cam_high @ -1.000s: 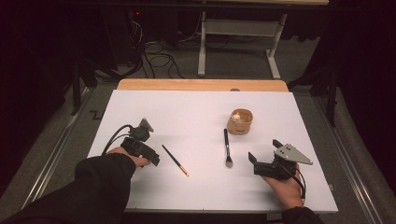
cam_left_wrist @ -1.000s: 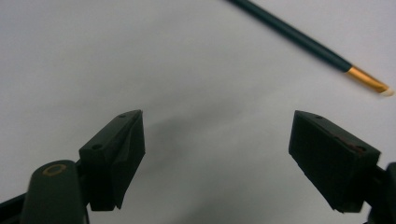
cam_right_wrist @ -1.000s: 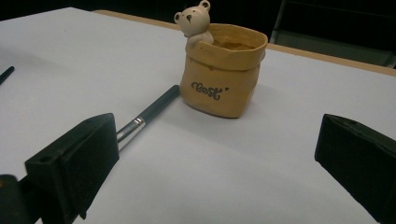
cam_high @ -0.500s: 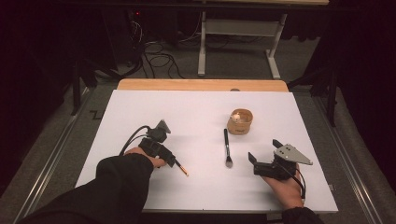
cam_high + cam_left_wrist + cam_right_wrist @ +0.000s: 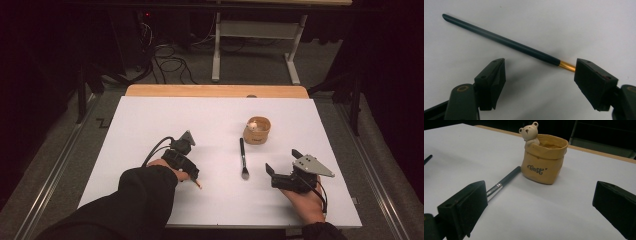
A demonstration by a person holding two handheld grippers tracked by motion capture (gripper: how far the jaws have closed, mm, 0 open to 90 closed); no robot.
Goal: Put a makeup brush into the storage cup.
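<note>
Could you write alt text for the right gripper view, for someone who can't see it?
A tan sack-shaped pot with a small bear figure at its rim stands on a white table, framed by the open right gripper. A dark-handled brush lies just left of the pot.

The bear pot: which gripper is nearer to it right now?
Right. The right gripper sits open just in front of the bear pot, slightly to its right. The left gripper is farther off across the table, open over the gold-banded brush.
</note>
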